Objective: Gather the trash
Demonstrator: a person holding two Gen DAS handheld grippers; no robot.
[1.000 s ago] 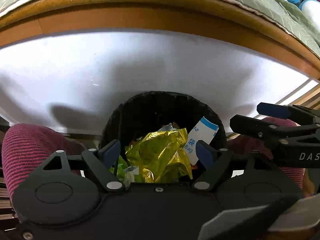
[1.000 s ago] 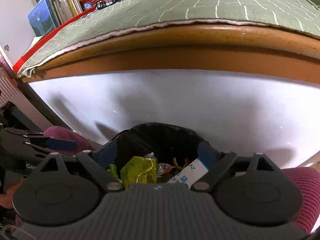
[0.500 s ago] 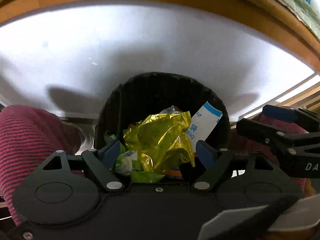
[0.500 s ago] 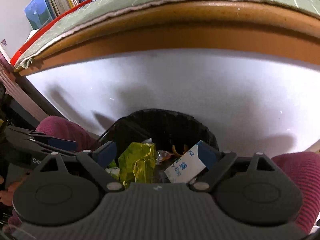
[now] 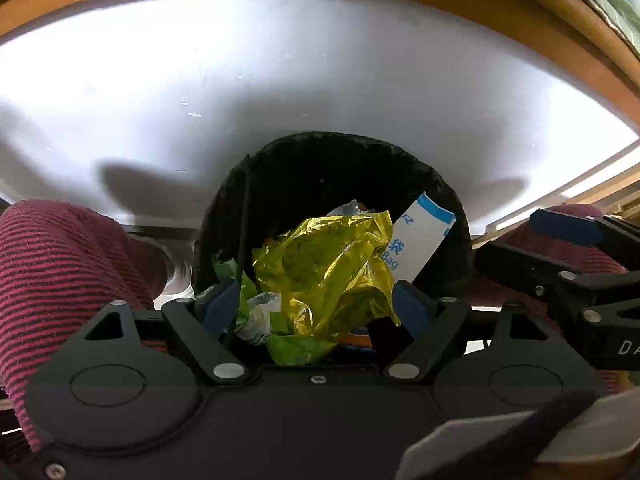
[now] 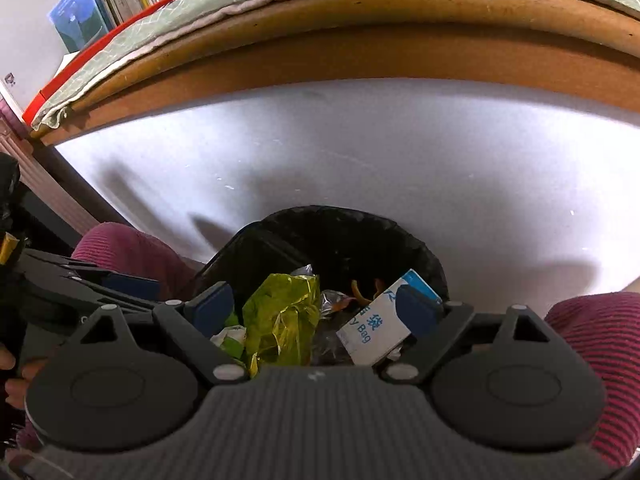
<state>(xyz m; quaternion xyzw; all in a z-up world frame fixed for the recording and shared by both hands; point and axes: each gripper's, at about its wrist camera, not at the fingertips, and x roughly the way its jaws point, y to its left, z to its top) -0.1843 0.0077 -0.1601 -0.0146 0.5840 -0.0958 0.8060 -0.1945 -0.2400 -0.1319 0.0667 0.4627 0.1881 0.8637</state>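
A black bin [image 5: 440,184] with a dark liner stands against a white panel. Inside lie a crumpled gold foil wrapper [image 5: 320,268], a green wrapper [image 5: 296,346] and a white-and-blue packet [image 5: 420,236]. My left gripper [image 5: 316,308] hangs open just over the bin's mouth, its blue pads on either side of the foil wrapper without pressing it. The right gripper [image 6: 314,306] is open above the same bin [image 6: 360,236], with the foil wrapper [image 6: 284,312] and the packet [image 6: 376,328] below it. Each gripper shows in the other's view, the right gripper [image 5: 568,256] and the left gripper [image 6: 88,284].
A person's knees in maroon striped trousers [image 5: 60,272] [image 6: 600,344] flank the bin. Behind it rises a white panel [image 6: 360,152] under a wooden bed frame [image 6: 320,40] with a green quilt. Books [image 6: 112,0] stand at the far left.
The left gripper has sunk closer to the bin, so the trash fills more of its view. The right gripper has stayed almost still. Both stay open.
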